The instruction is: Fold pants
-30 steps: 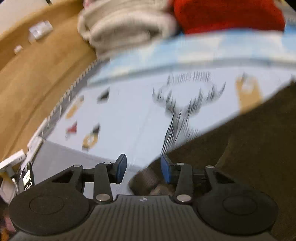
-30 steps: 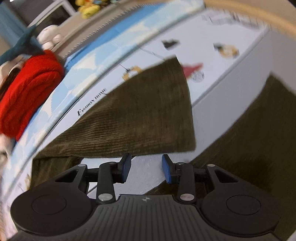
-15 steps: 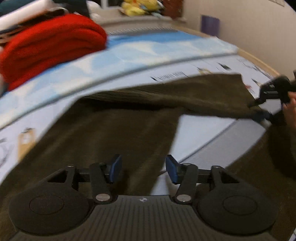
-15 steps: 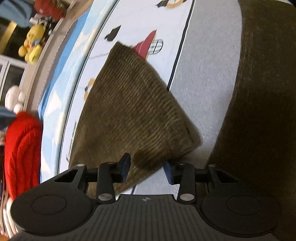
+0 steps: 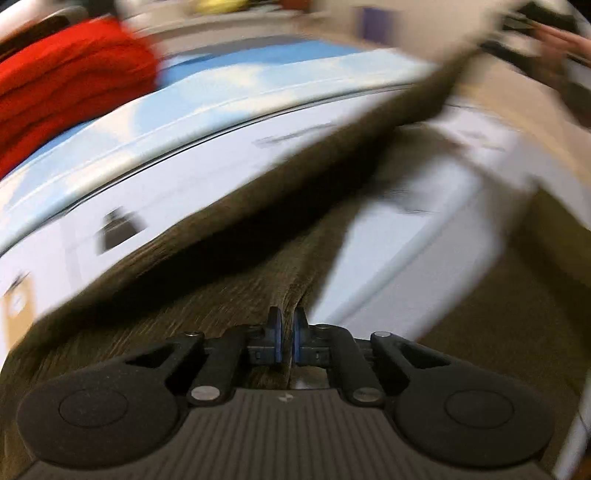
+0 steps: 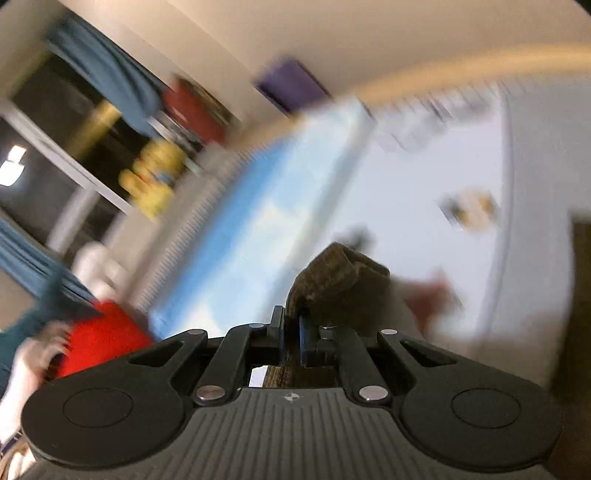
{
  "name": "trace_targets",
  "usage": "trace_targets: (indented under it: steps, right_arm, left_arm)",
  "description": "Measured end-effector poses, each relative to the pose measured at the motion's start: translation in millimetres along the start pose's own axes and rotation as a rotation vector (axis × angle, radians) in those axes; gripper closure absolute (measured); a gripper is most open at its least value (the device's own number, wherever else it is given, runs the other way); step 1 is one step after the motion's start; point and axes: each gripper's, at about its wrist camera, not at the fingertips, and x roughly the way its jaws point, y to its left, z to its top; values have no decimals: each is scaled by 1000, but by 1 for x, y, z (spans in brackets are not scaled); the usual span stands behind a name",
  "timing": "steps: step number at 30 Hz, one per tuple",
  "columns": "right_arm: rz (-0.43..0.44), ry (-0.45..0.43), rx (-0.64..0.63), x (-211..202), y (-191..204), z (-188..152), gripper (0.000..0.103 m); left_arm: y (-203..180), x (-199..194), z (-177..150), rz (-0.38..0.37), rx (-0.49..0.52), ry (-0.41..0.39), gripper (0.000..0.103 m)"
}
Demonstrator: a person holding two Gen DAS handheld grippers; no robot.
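Observation:
The dark olive corduroy pants (image 5: 207, 295) lie on a printed light sheet. My left gripper (image 5: 286, 334) is shut on a ridge of the pants fabric near the crotch. One leg (image 5: 369, 140) stretches taut and lifted toward the upper right, where the other gripper (image 5: 535, 26) shows blurred. In the right wrist view my right gripper (image 6: 291, 332) is shut on a bunched end of the pants leg (image 6: 340, 280), held up above the sheet. Another part of the pants (image 6: 581, 295) shows at the right edge.
A folded red garment (image 5: 66, 77) lies at the far left of the sheet; it also shows in the right wrist view (image 6: 103, 336). The blue and white printed sheet (image 5: 221, 96) covers the surface. A yellow plush toy (image 6: 155, 177) and a purple box (image 6: 291, 86) stand beyond the surface.
Both grippers have shut on the pants. The right one has lifted the leg end off the sheet and swung upward; the leg now stretches taut between the grippers.

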Motion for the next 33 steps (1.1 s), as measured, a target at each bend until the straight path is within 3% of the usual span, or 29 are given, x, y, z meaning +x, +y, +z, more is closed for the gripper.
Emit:
trace_targets:
  steps: [3, 5, 7, 8, 9, 11, 13, 16, 18, 21, 23, 25, 28, 33]
  right_arm:
    - [59, -91, -31, -7, 9, 19, 99]
    - [61, -132, -61, -2, 9, 27, 99]
    - [30, -148, -94, 9, 6, 28, 95]
    - [-4, -126, -121, 16, -1, 27, 93]
    - [-41, -92, -136, 23, -6, 25, 79]
    - [-112, -43, -139, 32, -19, 20, 65]
    - [-206, 13, -165, 35, -31, 17, 65]
    - [-313, 102, -233, 35, -52, 10, 64]
    - [-434, 173, -256, 32, -70, 0, 62]
    - [-559, 280, -192, 22, -106, -16, 60]
    - [-599, 355, -116, 15, -125, -28, 60]
    - [-584, 390, -89, 10, -130, -42, 60]
    - [-548, 425, -161, 17, -124, -58, 59]
    - [-517, 417, -212, 34, -120, -67, 62]
  left_arm:
    - [-3, -22, -14, -230, 90, 8, 97]
    - [-5, -25, -23, -307, 121, 39, 97]
    - [-6, -20, -31, -306, 136, 80, 90]
    - [-5, -17, -31, -287, 130, 96, 74]
    - [0, -14, -30, -283, 112, 102, 60]
    - [12, -18, -25, -283, 70, 63, 54]
    - [29, -26, -18, -246, -10, 16, 50]
    - [65, -33, -13, -54, -153, -27, 44]
    - [95, -33, -18, 100, -276, -8, 44]
    - [140, -36, -34, 358, -452, 65, 43]
    - [173, -46, -53, 532, -585, 113, 36]
    - [202, -61, -72, 664, -693, 140, 28]
    - [233, -88, -98, 779, -823, 161, 22]
    - [255, -84, -135, 802, -908, 296, 21]
